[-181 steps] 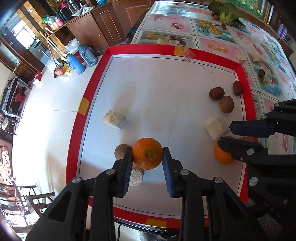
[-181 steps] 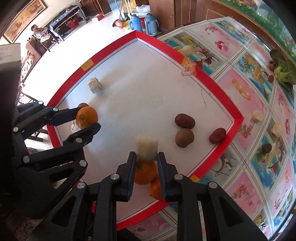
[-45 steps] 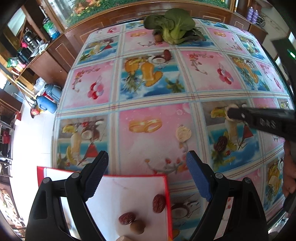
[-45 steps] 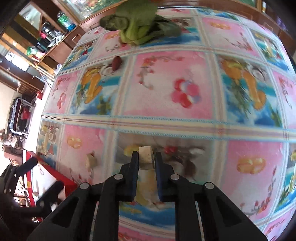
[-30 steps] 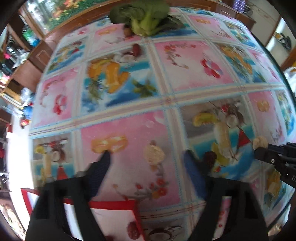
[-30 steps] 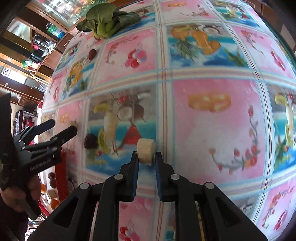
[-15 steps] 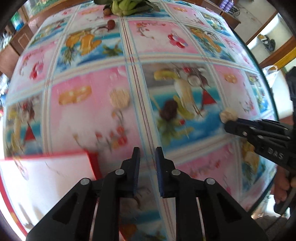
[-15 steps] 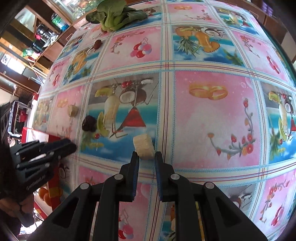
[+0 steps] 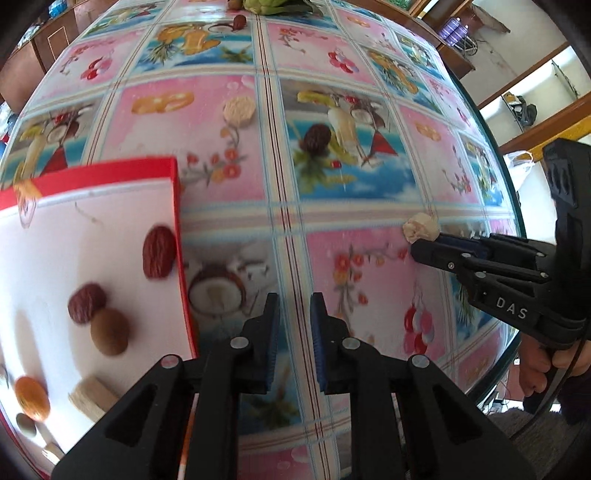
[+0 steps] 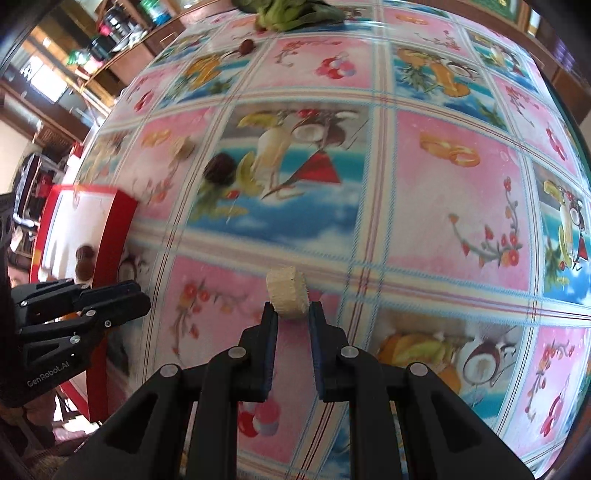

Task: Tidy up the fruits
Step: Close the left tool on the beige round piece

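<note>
Between right tongs (image 10: pixel 292 314), pale chunk (image 10: pixel 287 292).

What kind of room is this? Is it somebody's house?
Probably a home dining or kitchen area. The table wears a glossy fruit-print tablecloth, leafy green vegetables lie at its far end, and wooden cabinets with bottles and pots stand behind.

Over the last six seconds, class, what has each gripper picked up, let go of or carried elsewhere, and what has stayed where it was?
The left gripper let go of its orange; its fingers are now closed and empty over the tablecloth. The right gripper carried the pale chunk off the red-edged board out over the tablecloth, where it sits at the fingertips. The dates and the brown fruit stayed on the board.
</note>
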The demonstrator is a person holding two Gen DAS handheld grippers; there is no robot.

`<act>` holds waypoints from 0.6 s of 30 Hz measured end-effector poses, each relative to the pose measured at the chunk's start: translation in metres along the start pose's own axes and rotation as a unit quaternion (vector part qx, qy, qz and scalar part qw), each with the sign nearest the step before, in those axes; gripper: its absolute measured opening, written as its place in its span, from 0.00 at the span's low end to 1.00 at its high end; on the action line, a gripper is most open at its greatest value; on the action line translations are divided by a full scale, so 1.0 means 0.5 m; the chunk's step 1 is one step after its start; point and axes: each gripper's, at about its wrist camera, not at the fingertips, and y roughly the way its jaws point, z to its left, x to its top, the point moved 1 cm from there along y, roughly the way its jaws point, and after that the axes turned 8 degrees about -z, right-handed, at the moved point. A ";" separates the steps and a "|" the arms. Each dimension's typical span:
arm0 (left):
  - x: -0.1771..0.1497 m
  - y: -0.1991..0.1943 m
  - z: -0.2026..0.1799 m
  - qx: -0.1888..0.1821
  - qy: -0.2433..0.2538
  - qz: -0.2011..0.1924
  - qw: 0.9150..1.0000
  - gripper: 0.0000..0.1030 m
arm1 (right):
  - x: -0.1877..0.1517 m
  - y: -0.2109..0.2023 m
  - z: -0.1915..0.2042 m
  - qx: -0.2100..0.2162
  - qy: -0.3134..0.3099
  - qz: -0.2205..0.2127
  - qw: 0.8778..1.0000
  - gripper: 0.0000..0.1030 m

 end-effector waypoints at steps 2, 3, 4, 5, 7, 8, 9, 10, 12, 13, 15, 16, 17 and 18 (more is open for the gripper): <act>-0.006 -0.006 0.003 -0.001 -0.005 -0.008 1.000 0.18 | -0.007 -0.001 0.006 -0.002 -0.009 0.000 1.000 0.15; -0.002 -0.013 0.003 -0.001 -0.007 -0.015 1.000 0.18 | -0.010 -0.001 0.007 -0.003 -0.013 0.000 1.000 0.15; 0.002 -0.022 0.004 0.003 -0.005 -0.022 1.000 0.18 | -0.011 -0.001 0.008 -0.004 -0.014 0.000 1.000 0.15; 0.015 -0.032 0.002 0.010 0.000 -0.033 0.999 0.18 | -0.012 -0.002 0.008 -0.004 -0.016 -0.001 1.000 0.15; 0.042 -0.051 0.000 0.022 0.008 -0.054 0.998 0.18 | -0.015 -0.002 0.007 -0.006 -0.019 -0.004 1.000 0.15; 0.063 -0.058 -0.002 0.031 0.010 -0.065 0.997 0.20 | -0.016 -0.003 0.007 -0.007 -0.019 -0.006 1.000 0.15; 0.082 -0.062 -0.004 0.037 0.011 -0.074 0.997 0.28 | -0.017 -0.003 0.009 -0.008 -0.020 -0.009 1.000 0.15; 0.100 -0.061 -0.007 0.043 0.015 -0.082 0.996 0.34 | -0.020 -0.004 0.010 -0.008 -0.021 -0.011 1.000 0.15; 0.134 -0.057 -0.010 0.071 0.026 -0.101 0.992 0.44 | -0.025 -0.006 0.010 -0.008 -0.023 -0.013 1.000 0.15; 0.145 -0.052 -0.008 0.076 0.029 -0.103 0.991 0.44 | -0.030 -0.008 0.014 -0.008 -0.023 -0.013 1.000 0.15; 0.169 -0.031 -0.007 0.084 0.033 -0.098 0.991 0.44 | -0.034 -0.011 0.011 -0.007 -0.023 -0.013 1.000 0.15; 0.180 -0.018 -0.005 0.090 0.033 -0.091 0.991 0.44 | -0.035 -0.013 0.010 -0.006 -0.023 -0.014 1.000 0.15; 0.186 -0.009 -0.003 0.097 0.035 -0.088 0.991 0.44 | -0.036 -0.013 0.009 -0.006 -0.023 -0.014 1.000 0.15; 0.194 0.004 -0.001 0.105 0.038 -0.085 0.990 0.44 | -0.036 -0.013 0.008 -0.005 -0.022 -0.014 1.000 0.15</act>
